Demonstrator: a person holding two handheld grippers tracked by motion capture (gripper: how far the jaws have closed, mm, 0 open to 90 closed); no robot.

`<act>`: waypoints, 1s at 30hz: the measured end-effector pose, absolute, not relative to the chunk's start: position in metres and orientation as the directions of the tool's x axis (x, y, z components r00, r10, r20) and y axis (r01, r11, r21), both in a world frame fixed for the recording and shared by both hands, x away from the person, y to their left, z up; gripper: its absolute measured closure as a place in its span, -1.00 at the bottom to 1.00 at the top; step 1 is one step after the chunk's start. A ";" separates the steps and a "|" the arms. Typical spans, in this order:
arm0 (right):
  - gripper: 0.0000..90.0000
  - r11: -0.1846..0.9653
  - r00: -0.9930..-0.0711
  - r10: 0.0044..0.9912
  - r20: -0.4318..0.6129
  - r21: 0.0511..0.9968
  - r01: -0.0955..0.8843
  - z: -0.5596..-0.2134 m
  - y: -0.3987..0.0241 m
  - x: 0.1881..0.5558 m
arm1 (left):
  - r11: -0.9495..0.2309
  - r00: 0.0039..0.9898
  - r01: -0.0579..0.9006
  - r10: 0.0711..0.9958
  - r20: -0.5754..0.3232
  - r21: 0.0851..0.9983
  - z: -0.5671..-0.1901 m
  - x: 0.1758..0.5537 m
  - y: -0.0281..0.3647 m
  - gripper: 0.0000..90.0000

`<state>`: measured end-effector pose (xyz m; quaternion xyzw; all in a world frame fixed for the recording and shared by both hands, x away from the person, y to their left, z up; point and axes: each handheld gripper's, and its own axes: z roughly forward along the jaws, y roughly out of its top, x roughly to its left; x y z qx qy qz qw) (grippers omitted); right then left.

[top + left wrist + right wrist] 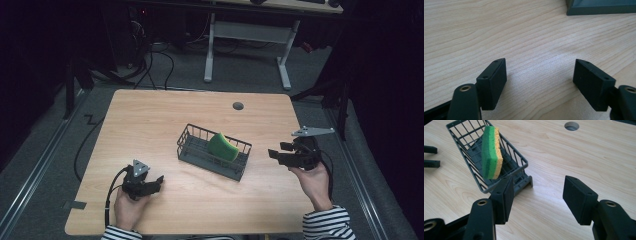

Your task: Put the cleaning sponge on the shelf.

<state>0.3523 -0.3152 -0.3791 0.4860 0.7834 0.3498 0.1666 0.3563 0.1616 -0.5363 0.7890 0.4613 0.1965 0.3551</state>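
Both spread and empty, the left gripper [157, 181] and right gripper [276, 154] flank the wire basket [192, 150] where the green sponge [222, 147] stands on edge, apparently placed; a regrasp would need the right reaching in.

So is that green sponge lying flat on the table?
No, the sponge stands on edge inside the wire basket, leaning against its side, not on the table.
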 end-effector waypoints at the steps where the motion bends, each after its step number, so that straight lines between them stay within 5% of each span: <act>1: -0.04 0.275 -0.467 0.880 0.083 0.713 0.645 -0.380 -0.317 0.351 | -0.321 0.496 0.588 0.868 -0.018 0.742 -0.536 0.356 0.161 -0.39; 30: 0.01 0.060 -0.352 0.904 0.241 0.745 0.664 -0.457 -0.352 0.329 | -0.323 0.497 0.587 0.868 -0.016 0.742 -0.536 0.356 0.161 -0.39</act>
